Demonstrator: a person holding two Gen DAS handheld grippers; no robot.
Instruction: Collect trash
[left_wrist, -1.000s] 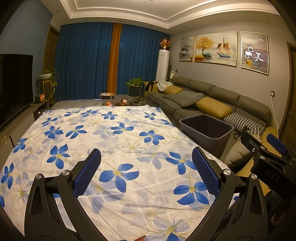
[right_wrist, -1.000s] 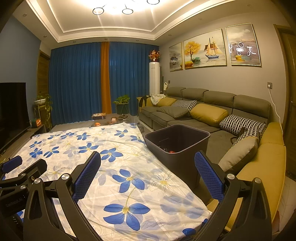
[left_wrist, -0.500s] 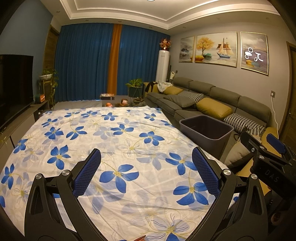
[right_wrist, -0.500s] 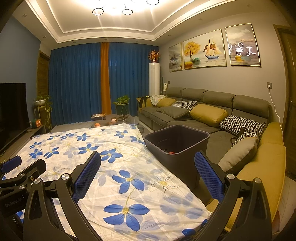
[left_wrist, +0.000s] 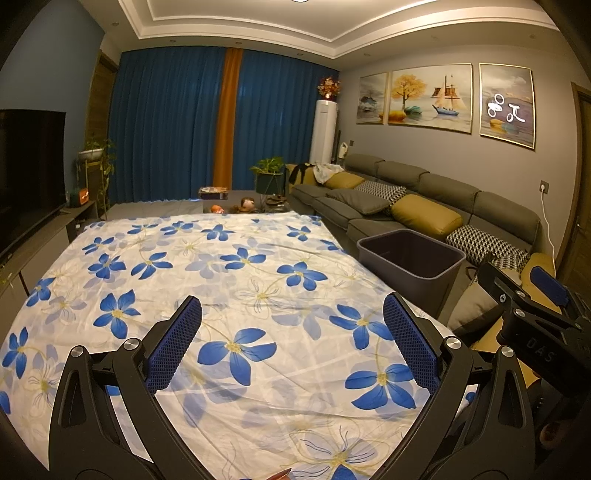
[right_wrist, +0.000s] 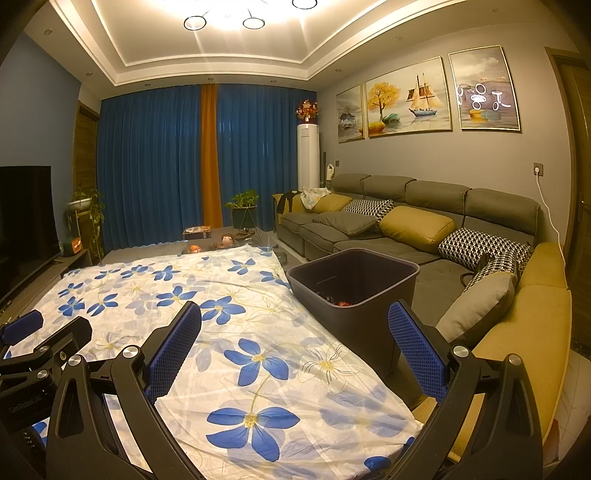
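2 grippers are hovering wide open and empty over the flowered sheet (left_wrist: 258, 288), which is filling most of both views. The grey bin (right_wrist: 354, 295) is standing at the sheet's right edge, at 2 o'clock from the left gripper (left_wrist: 291, 336) and 1 o'clock from the right gripper (right_wrist: 295, 339). Small scraps, 1 reddish, are lying in the bin's bottom (right_wrist: 341, 303). Almost nothing is changing against 1 second ago: both views are only drifting slightly. No trash is showing on the sheet, so collecting is probably finishing, though a small reddish tip at 6 o'clock (left_wrist: 280, 474) is too cropped to identify.
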